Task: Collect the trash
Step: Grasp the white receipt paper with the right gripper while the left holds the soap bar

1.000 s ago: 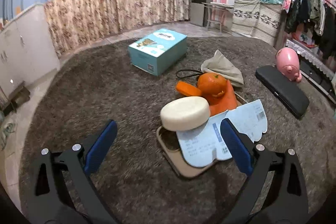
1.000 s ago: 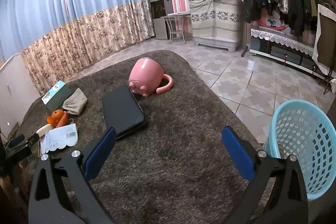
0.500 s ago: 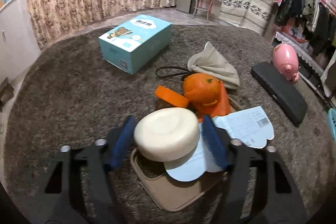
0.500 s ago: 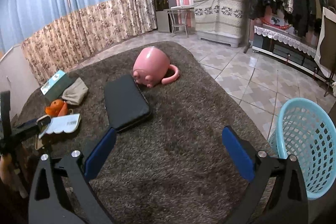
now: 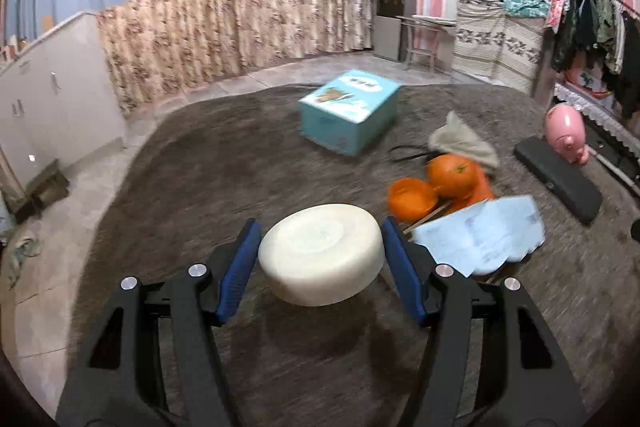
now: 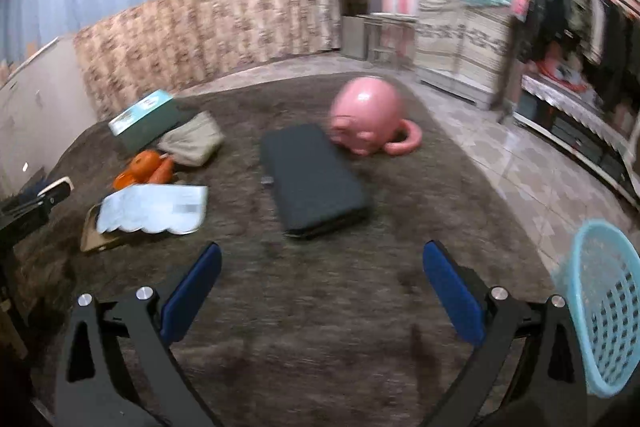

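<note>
My left tongs (image 5: 320, 259) grip the cream round lid (image 5: 320, 259) by its stiff rim, lifted above the carpet (image 5: 200, 167) left of the orange (image 5: 450, 174); it looks light and smooth, while my right tongs (image 6: 322, 291) hang open, empty.

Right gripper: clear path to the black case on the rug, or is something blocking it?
Probably yes. The right gripper is open and empty, and only bare rug lies between its jaws and the black case. The pink mug sits beyond the case, the paper off to one side.
</note>
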A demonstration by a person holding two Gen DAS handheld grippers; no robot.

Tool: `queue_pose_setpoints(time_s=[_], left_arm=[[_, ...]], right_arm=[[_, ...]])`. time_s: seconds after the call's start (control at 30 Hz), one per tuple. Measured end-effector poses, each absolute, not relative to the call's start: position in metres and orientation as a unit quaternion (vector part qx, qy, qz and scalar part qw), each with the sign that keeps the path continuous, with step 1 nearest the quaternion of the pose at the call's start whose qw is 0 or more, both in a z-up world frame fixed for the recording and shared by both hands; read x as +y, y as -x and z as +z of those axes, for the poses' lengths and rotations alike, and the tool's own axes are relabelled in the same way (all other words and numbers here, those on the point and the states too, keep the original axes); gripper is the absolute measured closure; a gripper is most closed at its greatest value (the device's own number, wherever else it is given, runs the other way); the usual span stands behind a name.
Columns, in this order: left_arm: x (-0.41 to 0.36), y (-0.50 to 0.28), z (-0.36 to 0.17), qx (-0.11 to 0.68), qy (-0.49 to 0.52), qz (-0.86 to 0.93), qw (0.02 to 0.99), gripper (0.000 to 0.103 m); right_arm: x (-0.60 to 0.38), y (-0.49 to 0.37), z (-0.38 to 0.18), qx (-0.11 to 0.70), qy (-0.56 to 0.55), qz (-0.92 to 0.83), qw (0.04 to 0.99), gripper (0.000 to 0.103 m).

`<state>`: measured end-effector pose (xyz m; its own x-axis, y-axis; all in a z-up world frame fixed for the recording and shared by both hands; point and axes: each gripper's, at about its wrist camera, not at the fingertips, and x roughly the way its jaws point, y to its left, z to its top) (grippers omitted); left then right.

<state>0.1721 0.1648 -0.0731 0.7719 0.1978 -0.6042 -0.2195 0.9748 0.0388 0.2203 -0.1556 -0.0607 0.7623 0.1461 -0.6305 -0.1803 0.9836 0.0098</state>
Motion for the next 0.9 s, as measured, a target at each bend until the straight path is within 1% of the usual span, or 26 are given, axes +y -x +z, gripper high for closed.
queue_pose_setpoints(time_s=[0.1, 0.3, 0.53, 0.67, 0.77, 0.9], left_arm=[[0.179, -0.161, -0.080, 0.315, 0.012, 0.130, 0.940, 0.042], [0.196, -0.159, -0.088, 0.313, 0.050, 0.133, 0.939, 0.042], [0.200, -0.162, -0.093, 0.322, 0.057, 0.124, 0.937, 0.042], [0.203, -0.164, -0.096, 0.328, 0.065, 0.121, 0.935, 0.042], [0.205, -0.165, -0.097, 0.328, 0.070, 0.119, 0.934, 0.042], [0.205, -0.166, -0.097, 0.329, 0.064, 0.118, 0.935, 0.042]], right_arm=[[-0.125, -0.224, -0.061, 0.330, 0.051, 0.125, 0.934, 0.005], [-0.070, -0.235, -0.076, 0.341, 0.100, 0.188, 0.916, 0.005], [-0.034, -0.250, -0.097, 0.363, 0.156, 0.193, 0.898, 0.005], [-0.029, -0.265, -0.103, 0.378, 0.158, 0.193, 0.892, 0.005], [-0.032, -0.264, -0.091, 0.355, 0.144, 0.188, 0.904, 0.005], [-0.028, -0.272, -0.086, 0.355, 0.139, 0.190, 0.905, 0.005]])
